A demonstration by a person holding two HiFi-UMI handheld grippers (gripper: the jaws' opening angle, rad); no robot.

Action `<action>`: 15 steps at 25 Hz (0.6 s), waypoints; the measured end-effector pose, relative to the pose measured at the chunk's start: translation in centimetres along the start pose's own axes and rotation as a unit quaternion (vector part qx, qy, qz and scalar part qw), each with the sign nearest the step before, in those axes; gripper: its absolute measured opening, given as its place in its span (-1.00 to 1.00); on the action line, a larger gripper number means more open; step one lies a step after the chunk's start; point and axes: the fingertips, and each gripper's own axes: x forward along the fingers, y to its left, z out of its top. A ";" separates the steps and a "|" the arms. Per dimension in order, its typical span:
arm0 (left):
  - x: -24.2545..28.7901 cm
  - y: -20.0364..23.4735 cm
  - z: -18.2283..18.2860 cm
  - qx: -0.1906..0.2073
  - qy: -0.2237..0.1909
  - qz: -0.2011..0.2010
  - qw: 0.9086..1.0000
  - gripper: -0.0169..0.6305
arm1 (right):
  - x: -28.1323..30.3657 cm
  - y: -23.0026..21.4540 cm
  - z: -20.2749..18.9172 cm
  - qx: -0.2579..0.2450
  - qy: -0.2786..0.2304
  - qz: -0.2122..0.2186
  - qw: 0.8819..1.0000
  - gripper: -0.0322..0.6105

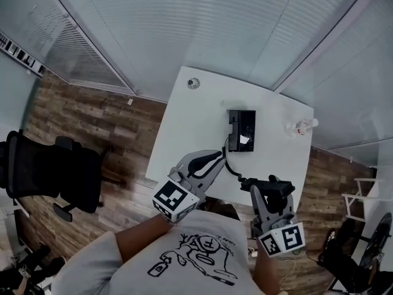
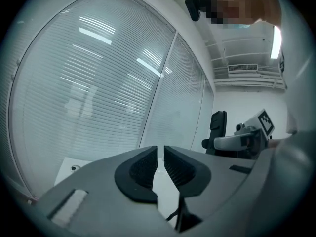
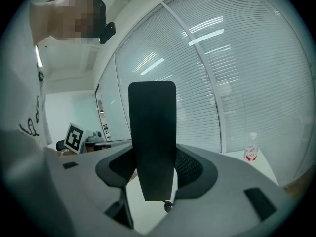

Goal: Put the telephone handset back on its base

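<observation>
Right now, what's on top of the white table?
A black telephone base, a small clear bottle and a little round object. The left gripper, right gripper and its black handset hide the near edge.

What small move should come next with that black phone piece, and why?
Probably carry the right gripper forward: it clamps the handset over the near edge of the table, while the base lies farther ahead.

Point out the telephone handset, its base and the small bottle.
telephone handset [image 3: 152,132]: right gripper view, middle of its black body.
base [image 1: 241,129]: head view, centre of its top face.
small bottle [image 1: 302,128]: head view, its labelled body.
</observation>
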 end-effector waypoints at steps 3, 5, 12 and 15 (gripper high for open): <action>1.1 -0.4 -1.6 -0.006 0.017 -0.017 1.000 -0.82 | 1.0 -0.6 -0.7 -0.001 0.008 -0.001 1.000 -0.25; 1.6 -0.5 -2.5 -0.004 0.023 -0.027 0.999 -0.82 | 1.7 -0.9 -1.3 0.002 0.013 -0.001 1.000 -0.25; 2.9 -0.8 -6.1 0.013 0.036 -0.069 0.997 -0.80 | 4.0 -2.6 -2.8 0.007 0.025 -0.007 1.000 -0.24; 3.4 -1.6 -9.0 0.014 0.055 -0.109 0.992 -0.52 | 4.8 -3.4 -3.6 0.012 0.035 -0.014 0.999 -0.25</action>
